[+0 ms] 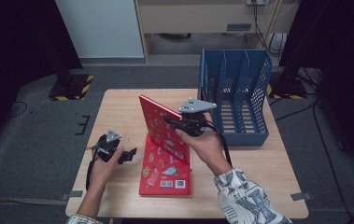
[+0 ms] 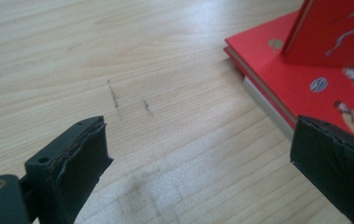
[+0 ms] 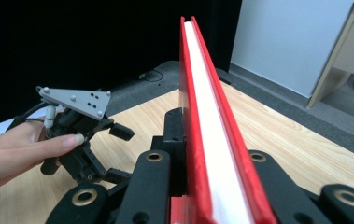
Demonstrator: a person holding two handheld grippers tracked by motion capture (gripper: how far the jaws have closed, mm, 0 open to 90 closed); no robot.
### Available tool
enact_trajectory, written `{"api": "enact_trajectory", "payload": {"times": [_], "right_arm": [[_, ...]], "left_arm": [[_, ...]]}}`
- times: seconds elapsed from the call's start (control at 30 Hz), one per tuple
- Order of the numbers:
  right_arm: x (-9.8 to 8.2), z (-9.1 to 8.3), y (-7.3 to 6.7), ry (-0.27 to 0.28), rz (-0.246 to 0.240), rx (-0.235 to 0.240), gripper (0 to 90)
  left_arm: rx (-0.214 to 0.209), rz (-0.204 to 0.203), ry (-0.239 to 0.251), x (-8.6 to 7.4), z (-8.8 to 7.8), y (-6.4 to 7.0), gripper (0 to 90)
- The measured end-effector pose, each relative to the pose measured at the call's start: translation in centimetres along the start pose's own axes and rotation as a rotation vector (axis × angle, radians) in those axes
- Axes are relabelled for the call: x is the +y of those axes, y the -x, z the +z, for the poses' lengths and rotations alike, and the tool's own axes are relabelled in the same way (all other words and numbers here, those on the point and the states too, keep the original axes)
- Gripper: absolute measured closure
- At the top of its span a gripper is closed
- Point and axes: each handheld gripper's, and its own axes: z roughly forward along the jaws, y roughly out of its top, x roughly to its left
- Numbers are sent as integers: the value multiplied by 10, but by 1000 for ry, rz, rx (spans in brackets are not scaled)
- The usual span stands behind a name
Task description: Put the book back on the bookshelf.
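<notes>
A red picture book (image 1: 158, 123) stands on edge, tilted, with my right gripper (image 1: 170, 120) shut on its near side; in the right gripper view its white page block (image 3: 207, 116) runs up between the jaws. Its lower edge rests on a second red book (image 1: 165, 175) lying flat on the wooden table (image 1: 118, 107). My left gripper (image 1: 130, 154) hangs low over bare wood just left of the flat book, open, with nothing between its pads (image 2: 86, 158). The flat book's corner (image 2: 300, 81) and the standing book (image 2: 333, 28) show at the upper right of the left gripper view.
A blue mesh file rack (image 1: 240, 93) with upright dividers stands at the table's back right corner, close behind the right hand. Dark curtains and stand bases flank the table. Bare wood lies left of the books and along the front edge.
</notes>
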Motion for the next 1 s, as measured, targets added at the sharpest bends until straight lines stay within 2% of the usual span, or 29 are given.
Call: {"api": "enact_trajectory", "payload": {"times": [0.3,0.43,1.0], "right_arm": [[-1,-12,7,11,7,-28,794],[-1,-18,8,19,15,-33,794],[-2,-45,12,33,18,-54,794]], "left_arm": [[38,5,-52,-6,5,-4,43],[42,-17,-63,-9,7,-7,43],[44,-21,-124,-15,16,-9,39]]}}
